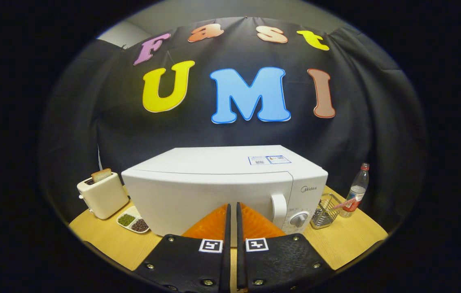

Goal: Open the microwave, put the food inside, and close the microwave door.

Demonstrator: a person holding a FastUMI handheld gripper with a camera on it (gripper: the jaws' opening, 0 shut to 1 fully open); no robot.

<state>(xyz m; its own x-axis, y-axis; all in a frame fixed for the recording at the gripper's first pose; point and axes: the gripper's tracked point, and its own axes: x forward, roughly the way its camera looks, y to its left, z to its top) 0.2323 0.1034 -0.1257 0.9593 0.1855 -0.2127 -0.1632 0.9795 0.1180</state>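
A staged kitchen corner inside a recording booth: a light wooden table (348, 240) carries a closed white microwave oven (214, 195), a cream toaster (102, 195) holding bread, and a wire rack (324, 211), backed by black cloth wall (376, 122).

The closed jaws point at the microwave.

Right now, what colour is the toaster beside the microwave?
Cream, a boxy plastic toaster holding a bread slice, clearest in the gripper view.

The wooden table (348, 240) bears a microwave (214, 191), with toaster (102, 195) and dish (133, 221) left of it, rack (324, 211) and bottle (356, 190) right, and the gripper (232, 207), fingers together, before it.
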